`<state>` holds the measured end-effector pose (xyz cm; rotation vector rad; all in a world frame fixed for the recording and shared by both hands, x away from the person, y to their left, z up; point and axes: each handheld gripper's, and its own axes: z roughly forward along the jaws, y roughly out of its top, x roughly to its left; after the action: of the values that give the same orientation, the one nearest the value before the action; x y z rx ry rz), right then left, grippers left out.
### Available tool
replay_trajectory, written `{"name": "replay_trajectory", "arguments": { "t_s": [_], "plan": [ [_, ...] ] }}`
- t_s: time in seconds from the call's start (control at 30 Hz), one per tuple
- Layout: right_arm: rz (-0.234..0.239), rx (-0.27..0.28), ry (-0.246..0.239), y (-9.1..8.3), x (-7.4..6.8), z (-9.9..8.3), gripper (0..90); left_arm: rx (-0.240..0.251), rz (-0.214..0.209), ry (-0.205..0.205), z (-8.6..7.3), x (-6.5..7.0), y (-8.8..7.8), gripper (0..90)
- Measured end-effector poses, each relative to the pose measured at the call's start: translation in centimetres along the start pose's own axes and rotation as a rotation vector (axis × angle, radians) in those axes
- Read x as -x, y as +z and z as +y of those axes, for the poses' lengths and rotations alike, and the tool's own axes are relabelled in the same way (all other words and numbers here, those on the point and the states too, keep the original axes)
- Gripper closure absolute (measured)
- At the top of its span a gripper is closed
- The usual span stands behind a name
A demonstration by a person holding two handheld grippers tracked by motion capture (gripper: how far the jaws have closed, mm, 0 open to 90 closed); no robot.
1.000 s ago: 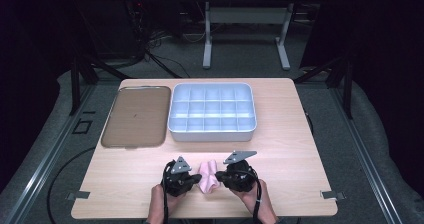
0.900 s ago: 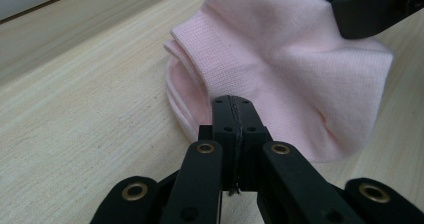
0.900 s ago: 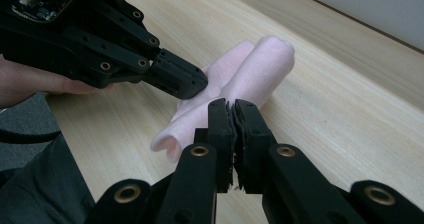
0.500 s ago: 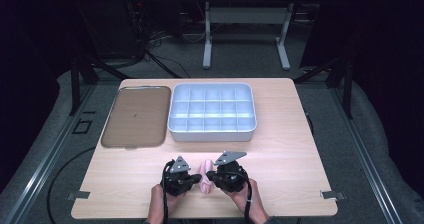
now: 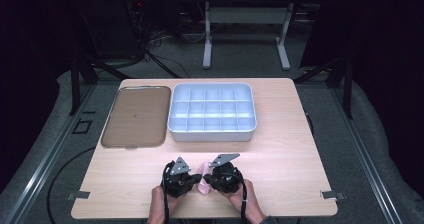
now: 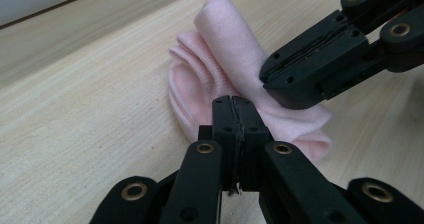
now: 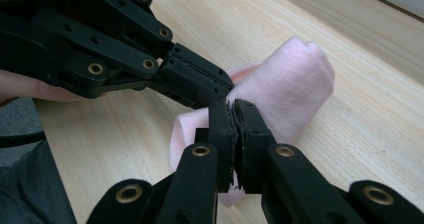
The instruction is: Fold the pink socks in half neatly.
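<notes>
A pink cloth (image 5: 202, 185), loosely rolled and folded, lies near the table's front edge between my two grippers. In the left gripper view my left gripper (image 6: 235, 109) pinches the near edge of the pink cloth (image 6: 225, 44); its jaws have just eased a hair apart but still press together. My right gripper (image 6: 272, 79) comes in from the upper right, its tip against the roll. In the right gripper view my right gripper (image 7: 235, 109) is shut on a layer of the pink cloth (image 7: 295, 79), and the left gripper (image 7: 222, 89) meets it tip to tip.
A pale blue box (image 5: 212, 133) divided into several compartments stands at the table's middle back. A flat brown tray (image 5: 135, 116) lies to its left. Bare wooden table (image 5: 290, 154) spreads to the right of my hands.
My right gripper has moved left and slightly down, closing in on the left gripper, so less of the pink cloth shows between them. The left gripper has stayed put.
</notes>
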<state>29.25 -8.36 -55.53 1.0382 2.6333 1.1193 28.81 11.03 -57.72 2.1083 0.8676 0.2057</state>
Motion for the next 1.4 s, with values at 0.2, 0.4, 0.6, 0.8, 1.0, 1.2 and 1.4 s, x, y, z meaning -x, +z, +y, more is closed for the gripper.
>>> {"name": "replay_trajectory", "arguments": {
  "t_s": [0.2,0.4,0.6,0.8,1.0,1.2,1.4],
  "plan": [
    [0.003,0.002,0.011,0.1,0.3,-0.3,87.1,0.006,0.041,-0.01,-0.2,0.1,-0.8,84.4],
    [-0.013,0.008,0.01,0.1,0.1,-0.2,87.2,-0.022,0.04,-0.016,-0.5,-0.3,-0.2,84.4],
    [-0.024,0.023,-0.015,-0.5,-0.4,0.3,87.2,-0.022,0.029,-0.015,-0.7,-0.4,0.1,86.7],
    [-0.018,0.031,-0.029,-0.2,-0.5,0.7,87.2,-0.018,0.023,-0.01,-0.7,-0.6,0.1,87.5],
    [-0.01,0.02,-0.049,0.3,-0.8,1.0,87.3,0.0,0.005,-0.04,-1.0,-0.8,0.0,87.7],
    [-0.001,-0.002,-0.057,0.9,-0.8,1.1,87.3,0.018,-0.029,-0.087,-1.4,-1.3,-0.2,87.5],
    [0.004,-0.017,-0.064,1.4,-0.6,0.9,87.3,0.061,-0.003,-0.14,-1.6,-2.4,-1.8,85.6]
  ]
}}
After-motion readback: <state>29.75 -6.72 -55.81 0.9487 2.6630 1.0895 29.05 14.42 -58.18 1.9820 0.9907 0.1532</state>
